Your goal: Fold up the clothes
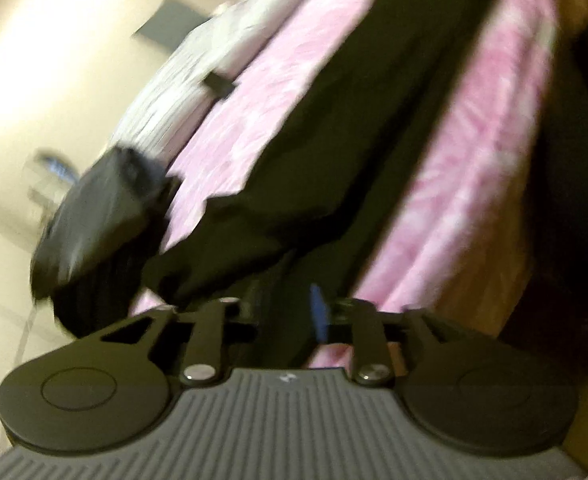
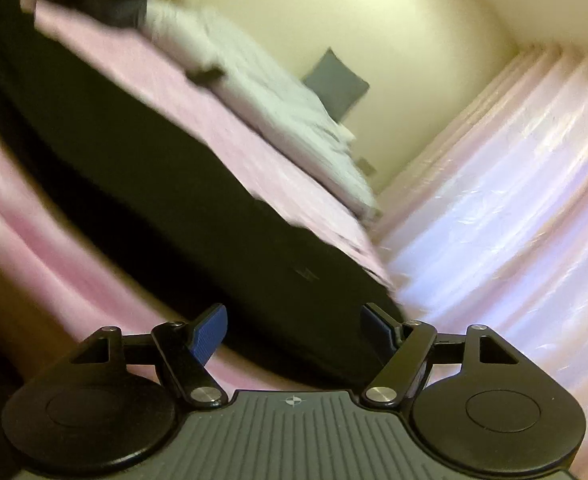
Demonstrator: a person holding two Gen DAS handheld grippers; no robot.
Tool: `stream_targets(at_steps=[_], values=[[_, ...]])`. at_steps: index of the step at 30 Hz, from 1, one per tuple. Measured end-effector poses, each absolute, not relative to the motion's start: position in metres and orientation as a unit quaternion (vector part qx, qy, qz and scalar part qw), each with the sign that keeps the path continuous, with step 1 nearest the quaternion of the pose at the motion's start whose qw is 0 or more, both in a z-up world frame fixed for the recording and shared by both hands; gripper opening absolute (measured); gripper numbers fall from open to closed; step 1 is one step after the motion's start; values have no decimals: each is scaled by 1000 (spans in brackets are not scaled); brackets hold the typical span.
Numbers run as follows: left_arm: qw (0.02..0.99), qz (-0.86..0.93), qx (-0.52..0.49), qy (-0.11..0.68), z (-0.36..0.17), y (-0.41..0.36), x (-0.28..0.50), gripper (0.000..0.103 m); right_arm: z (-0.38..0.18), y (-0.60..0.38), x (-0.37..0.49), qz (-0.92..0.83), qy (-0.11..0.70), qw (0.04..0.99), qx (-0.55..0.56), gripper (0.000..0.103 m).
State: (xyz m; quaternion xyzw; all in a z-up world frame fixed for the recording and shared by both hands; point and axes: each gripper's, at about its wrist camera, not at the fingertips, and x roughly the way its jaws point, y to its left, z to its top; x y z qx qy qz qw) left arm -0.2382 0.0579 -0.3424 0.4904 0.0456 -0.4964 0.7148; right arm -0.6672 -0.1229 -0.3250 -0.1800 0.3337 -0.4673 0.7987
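The left claw (image 1: 284, 312) is clamped on the black cloth (image 1: 333, 152), which lies along the pink bed (image 1: 473, 152). The right claw (image 2: 294, 332) is wide apart, holding nothing, near the cloth's end by the bed's edge.

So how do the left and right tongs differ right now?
The left tongs are closed on the black garment, with only one blue pad showing; the right tongs are open and hold nothing, both blue pads visible above that garment. Both point over the pink bedsheet.
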Motion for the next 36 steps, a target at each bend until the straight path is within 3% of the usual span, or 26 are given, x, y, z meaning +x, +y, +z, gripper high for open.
stream_targets(at_steps=[6, 9, 11, 14, 15, 17, 19, 20, 25, 28, 32, 36], values=[[774, -487, 393, 97, -302, 24, -204, 64, -300, -93, -572, -377, 304, 861, -154, 74], [781, -491, 364, 126, -297, -19, -188, 65, -290, -87, -530, -339, 302, 878, -154, 75], [781, -486, 362, 148, -304, -48, -182, 65, -287, -86, -509, -328, 294, 884, -155, 97], [766, -462, 402, 195, -331, -94, -172, 64, -283, -84, -480, -315, 285, 892, -155, 98], [762, -459, 407, 204, -340, -105, -169, 61, -285, -85, -476, -314, 285, 893, -152, 98], [760, -456, 400, 233, -353, -120, -160, 43, -297, -99, -470, -309, 290, 894, -144, 98], [767, -449, 391, 239, -357, -123, -155, 9, -307, -102, -467, -301, 298, 895, -138, 98], [781, -437, 381, 234, -354, -118, -152, 2, -311, -107, -465, -297, 301, 896, -139, 98], [902, -330, 239, 144, -300, -5, -162, 4, -316, -123, -456, -281, 294, 901, -149, 98], [921, -279, 173, 212, -313, 71, -164, 14, -313, -120, -451, -274, 280, 909, -144, 98], [909, -241, 102, 325, -350, 140, -153, 16, -311, -99, -440, -244, 280, 917, -148, 98], [917, -234, 137, 292, -349, 172, -157, 21, -304, -72, -431, -216, 280, 919, -176, 98]])
